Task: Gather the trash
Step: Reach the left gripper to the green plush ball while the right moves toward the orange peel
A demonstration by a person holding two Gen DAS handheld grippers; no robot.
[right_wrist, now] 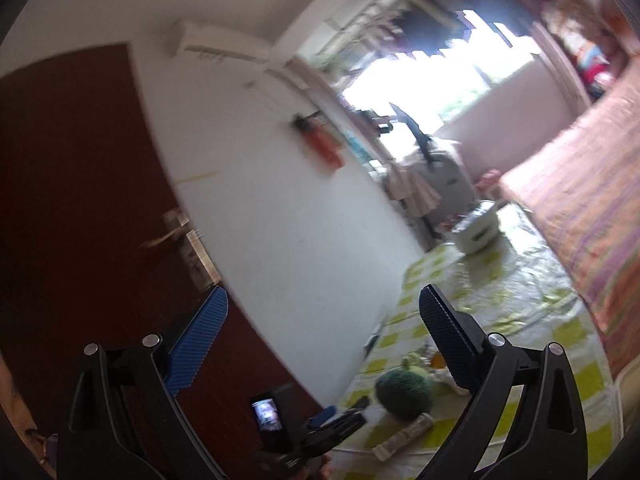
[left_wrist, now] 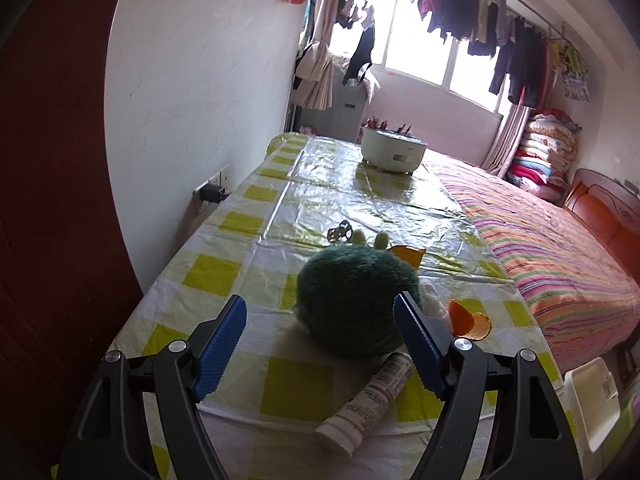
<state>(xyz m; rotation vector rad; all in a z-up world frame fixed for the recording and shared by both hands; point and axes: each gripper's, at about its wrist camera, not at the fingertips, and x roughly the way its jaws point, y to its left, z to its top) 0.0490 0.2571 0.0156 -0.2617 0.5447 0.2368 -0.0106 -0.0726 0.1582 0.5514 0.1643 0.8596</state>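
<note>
One white tub (left_wrist: 394,155) on the table (left_wrist: 224,276) holds unclear items.

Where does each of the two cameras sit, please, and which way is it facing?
Left wrist: on the left tongs, angled down along the checked table toward the window; its own open blue fingers flank the green plush toy, white tube in front.
Right wrist: on the right tongs, raised and tilted, facing the white wall and brown door; its fingers stand open and empty, the left tongs below.
Shared: plush toy, tube, white pot, table, striped bed.
</note>
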